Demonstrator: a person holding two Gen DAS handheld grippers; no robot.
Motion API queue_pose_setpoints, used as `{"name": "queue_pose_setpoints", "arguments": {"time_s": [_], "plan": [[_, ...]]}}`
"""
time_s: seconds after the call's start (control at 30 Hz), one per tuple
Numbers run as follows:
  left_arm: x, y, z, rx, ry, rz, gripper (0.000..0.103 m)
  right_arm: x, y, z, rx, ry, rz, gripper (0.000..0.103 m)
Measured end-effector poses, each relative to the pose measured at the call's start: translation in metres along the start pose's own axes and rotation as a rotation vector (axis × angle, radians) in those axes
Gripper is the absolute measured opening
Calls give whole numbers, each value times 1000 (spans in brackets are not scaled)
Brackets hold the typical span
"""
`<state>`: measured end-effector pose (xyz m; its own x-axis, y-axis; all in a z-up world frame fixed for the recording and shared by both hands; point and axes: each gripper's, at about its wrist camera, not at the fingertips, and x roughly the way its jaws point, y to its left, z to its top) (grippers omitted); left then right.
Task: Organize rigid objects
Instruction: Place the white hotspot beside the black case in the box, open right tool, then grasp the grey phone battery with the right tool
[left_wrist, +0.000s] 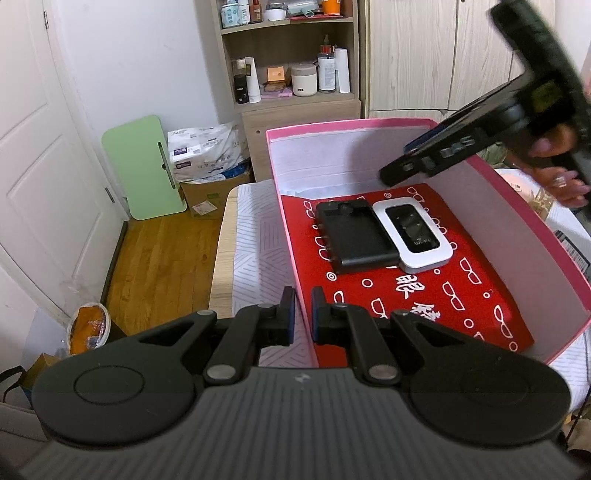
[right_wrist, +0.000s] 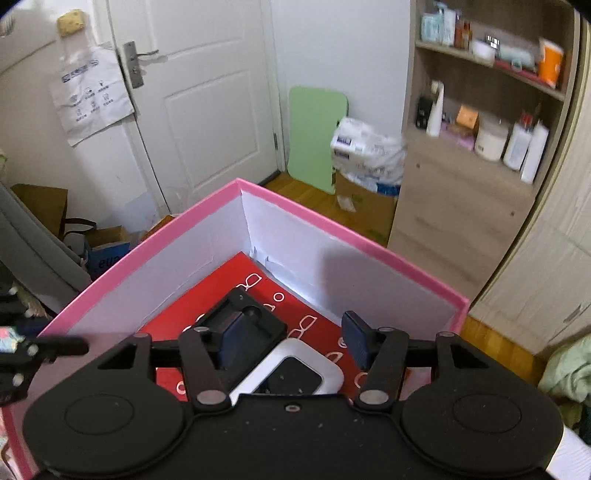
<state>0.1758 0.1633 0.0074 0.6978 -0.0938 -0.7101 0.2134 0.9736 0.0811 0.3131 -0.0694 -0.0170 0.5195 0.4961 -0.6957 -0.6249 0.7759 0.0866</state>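
A pink box (left_wrist: 532, 199) with white inner walls stands on the table. On its red printed floor (left_wrist: 443, 295) lie a black flat device (left_wrist: 351, 236) and a white-and-black WiFi unit (left_wrist: 413, 232), side by side and touching. My left gripper (left_wrist: 303, 314) is shut on the box's near-left wall (left_wrist: 301, 295). My right gripper (right_wrist: 291, 339) is open and empty, held above the box over the black device (right_wrist: 255, 325) and the WiFi unit (right_wrist: 295, 369). It also shows in the left wrist view (left_wrist: 480, 133) at upper right, over the far side of the box.
The box sits on a white patterned cloth (left_wrist: 255, 236) over a wooden table. Beyond are a green folded board (left_wrist: 147, 166), a cardboard box with a paper pack (left_wrist: 207, 162), a shelf unit with bottles and jars (left_wrist: 295, 74), and a white door (right_wrist: 192, 110).
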Motion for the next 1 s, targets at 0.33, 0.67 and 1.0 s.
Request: {"name": "queue_pose_setpoints", "arguments": {"time_s": [0.33,0.67,1.0], "plan": [[0,-8,1,61,5,30,7,-107,-19,-63,78,-89,5,63],[1,-10,2,52,20,47,7,-143,-48,-174,161,-89,-153,63],[2,-13,6,46,31,73,7,-125,-67,-239,206,-17,-286,63]]}}
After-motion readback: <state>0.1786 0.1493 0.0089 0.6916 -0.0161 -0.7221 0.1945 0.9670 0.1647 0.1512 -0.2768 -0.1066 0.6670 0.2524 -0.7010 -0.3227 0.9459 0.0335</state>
